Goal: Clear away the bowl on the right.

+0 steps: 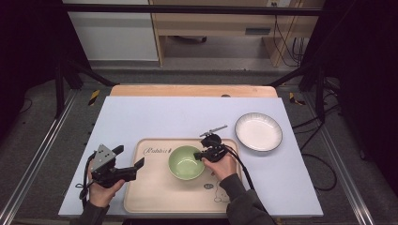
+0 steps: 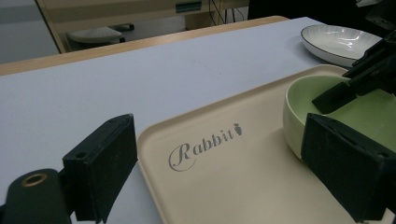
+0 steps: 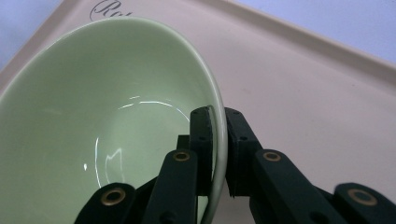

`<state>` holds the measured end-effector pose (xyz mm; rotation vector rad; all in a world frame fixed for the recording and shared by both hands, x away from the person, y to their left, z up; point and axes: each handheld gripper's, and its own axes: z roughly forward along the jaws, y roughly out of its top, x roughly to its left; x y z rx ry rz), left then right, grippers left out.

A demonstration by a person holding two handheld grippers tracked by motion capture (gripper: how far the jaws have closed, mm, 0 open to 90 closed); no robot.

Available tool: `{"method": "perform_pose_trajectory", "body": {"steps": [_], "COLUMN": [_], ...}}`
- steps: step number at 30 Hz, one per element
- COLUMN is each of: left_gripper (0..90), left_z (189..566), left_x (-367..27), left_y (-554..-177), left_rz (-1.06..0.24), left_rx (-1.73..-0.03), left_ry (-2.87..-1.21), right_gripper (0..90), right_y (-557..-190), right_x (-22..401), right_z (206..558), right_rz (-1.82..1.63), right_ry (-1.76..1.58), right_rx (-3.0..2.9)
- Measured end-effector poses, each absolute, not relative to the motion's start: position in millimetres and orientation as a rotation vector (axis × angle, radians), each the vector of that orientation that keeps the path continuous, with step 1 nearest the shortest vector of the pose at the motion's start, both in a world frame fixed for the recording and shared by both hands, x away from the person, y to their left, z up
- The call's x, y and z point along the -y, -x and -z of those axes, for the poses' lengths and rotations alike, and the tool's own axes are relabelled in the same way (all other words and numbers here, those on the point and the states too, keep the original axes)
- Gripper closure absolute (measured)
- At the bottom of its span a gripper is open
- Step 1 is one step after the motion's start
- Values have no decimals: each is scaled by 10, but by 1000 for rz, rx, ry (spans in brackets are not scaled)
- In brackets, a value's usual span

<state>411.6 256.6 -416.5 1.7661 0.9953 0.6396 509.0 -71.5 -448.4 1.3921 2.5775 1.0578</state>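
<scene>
A pale green bowl [image 1: 186, 162] [image 2: 359, 109] [image 3: 107, 107] sits on the beige tray [image 1: 155, 187] [image 2: 233, 177] [image 3: 303, 74] printed "Rabbit". My right gripper [image 1: 205, 155] [image 3: 218, 140] is shut on the bowl's right rim, one jaw inside and one outside the wall. My left gripper [image 1: 130, 157] [image 2: 224, 168] is open, held over the tray's left edge with nothing between its jaws, aimed toward the bowl.
A white plate [image 1: 258, 131] [image 2: 338, 42] with a dark rim lies on the pale blue mat [image 1: 164, 117] to the right of the tray. The wooden table edge [image 1: 192, 90] runs along the back. Dark frame posts stand at both sides.
</scene>
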Motion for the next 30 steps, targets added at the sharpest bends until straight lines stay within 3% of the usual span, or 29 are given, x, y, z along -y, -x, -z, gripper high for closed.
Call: {"method": "perform_pose_trajectory", "body": {"steps": [4,17,21,25,30], "left_gripper": [104,104,103,102,100], "left_z": [4163,4156,4155,4162,4159], "left_x": [-2568,-2586,-2604,-2630,-2649], "left_y": [-4114,-4114,-4120,-4133,-4134], "left_rz": [-638,-639,-634,-625,-629], "left_rx": [-996,-1002,-1009,-1024,-1029], "left_ry": [-1763,-1755,-1745,-1730,-1721], "right_gripper": [803,495,330,226,174], "right_y": [-5090,-4948,-4882,-4796,-4698], "right_x": [741,955,996,1067,1250], "right_z": [4462,4172,4109,4069,4044], "right_rz": [-1098,-1270,-1305,-1347,-1378], "right_ry": [-1374,-1238,-1153,-1103,-1091], "right_rx": [-2564,-2377,-2314,-2234,-2156]}}
